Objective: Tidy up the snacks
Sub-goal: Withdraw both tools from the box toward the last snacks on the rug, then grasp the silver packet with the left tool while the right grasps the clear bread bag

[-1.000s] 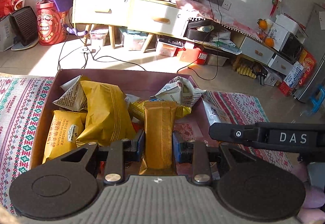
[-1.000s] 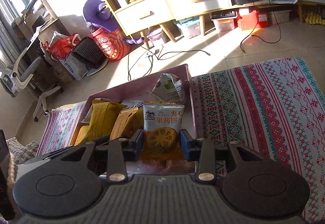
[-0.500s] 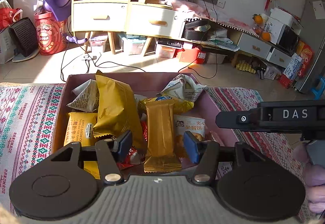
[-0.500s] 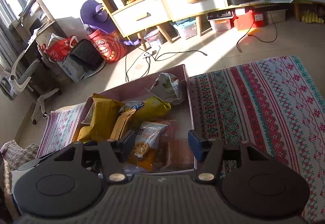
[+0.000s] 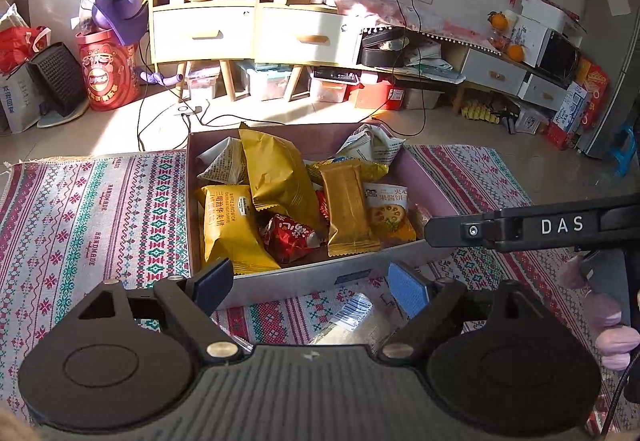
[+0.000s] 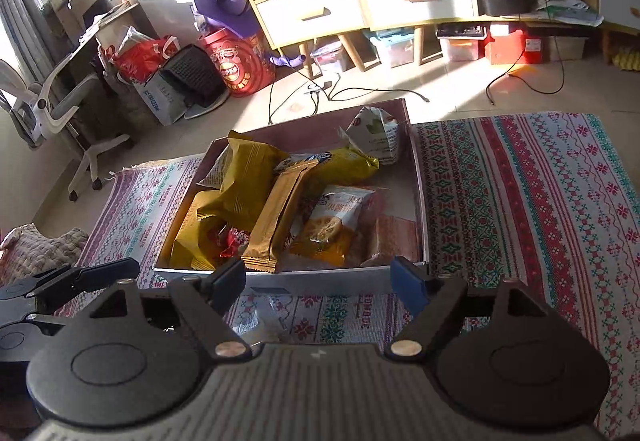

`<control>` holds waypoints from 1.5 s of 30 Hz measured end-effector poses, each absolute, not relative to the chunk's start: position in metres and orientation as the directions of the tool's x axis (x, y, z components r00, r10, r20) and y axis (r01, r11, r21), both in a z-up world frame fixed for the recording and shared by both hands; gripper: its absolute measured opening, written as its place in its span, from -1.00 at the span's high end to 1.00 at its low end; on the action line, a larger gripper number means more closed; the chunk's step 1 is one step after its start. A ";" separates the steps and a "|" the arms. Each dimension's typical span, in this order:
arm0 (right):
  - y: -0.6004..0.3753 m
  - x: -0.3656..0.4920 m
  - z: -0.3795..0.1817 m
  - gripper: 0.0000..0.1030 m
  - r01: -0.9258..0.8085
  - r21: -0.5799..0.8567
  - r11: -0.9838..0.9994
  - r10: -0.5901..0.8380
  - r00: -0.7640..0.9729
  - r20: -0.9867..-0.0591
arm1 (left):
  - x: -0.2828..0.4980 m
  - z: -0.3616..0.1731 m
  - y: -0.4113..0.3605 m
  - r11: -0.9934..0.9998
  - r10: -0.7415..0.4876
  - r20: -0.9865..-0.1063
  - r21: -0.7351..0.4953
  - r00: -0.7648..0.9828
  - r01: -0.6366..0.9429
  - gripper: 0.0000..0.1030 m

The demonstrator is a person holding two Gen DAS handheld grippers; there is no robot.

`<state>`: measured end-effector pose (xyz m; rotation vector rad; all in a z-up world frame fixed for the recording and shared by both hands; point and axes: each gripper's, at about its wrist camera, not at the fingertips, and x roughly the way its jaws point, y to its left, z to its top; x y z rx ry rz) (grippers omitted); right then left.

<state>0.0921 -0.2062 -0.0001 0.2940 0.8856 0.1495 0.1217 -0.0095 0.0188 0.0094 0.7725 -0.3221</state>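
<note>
1. Sitting on a woven patterned rug (image 5: 100, 225), a shallow rectangular pink cardboard box (image 5: 432, 181) holds a heap of crinkly foil and plastic snack packets (image 5: 276, 181)
2. Among them: a long flat tan wafer bar (image 5: 348, 209), a white biscuit pouch with a lotus-root picture (image 5: 390, 213), a glossy red wrapper (image 5: 288, 233)
3. The left gripper (image 5: 310, 283) has just been opening; its jaws stand wide with nothing between them, short of the box's near wall
4. The right gripper (image 6: 320, 281) likewise has just been opening and holds nothing
</note>
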 end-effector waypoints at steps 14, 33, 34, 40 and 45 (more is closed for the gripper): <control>-0.187 0.058 -0.004 -0.84 -0.024 0.258 0.966 0.218 0.615 -0.758 | 0.082 0.007 0.033 0.959 -0.256 -0.709 -0.102 0.658 0.264 -0.99; -0.149 0.052 -0.026 -0.90 -0.105 0.152 0.983 0.185 0.590 -0.786 | 0.072 -0.025 0.084 0.984 -0.161 -0.755 -0.072 0.635 0.164 -1.00; -0.148 0.052 -0.027 -0.90 -0.105 0.154 0.982 0.187 0.589 -0.787 | 0.074 -0.028 0.083 0.982 -0.165 -0.752 -0.064 0.639 0.178 -1.00; -0.134 0.067 -0.035 -0.90 -0.082 0.163 0.983 0.180 0.577 -0.796 | 0.084 -0.039 0.068 0.968 -0.184 -0.747 -0.025 0.638 0.250 -0.98; -0.129 0.084 -0.048 -0.90 -0.002 0.203 0.979 0.169 0.557 -0.813 | 0.096 -0.046 0.064 0.963 -0.203 -0.764 -0.042 0.613 0.267 -0.94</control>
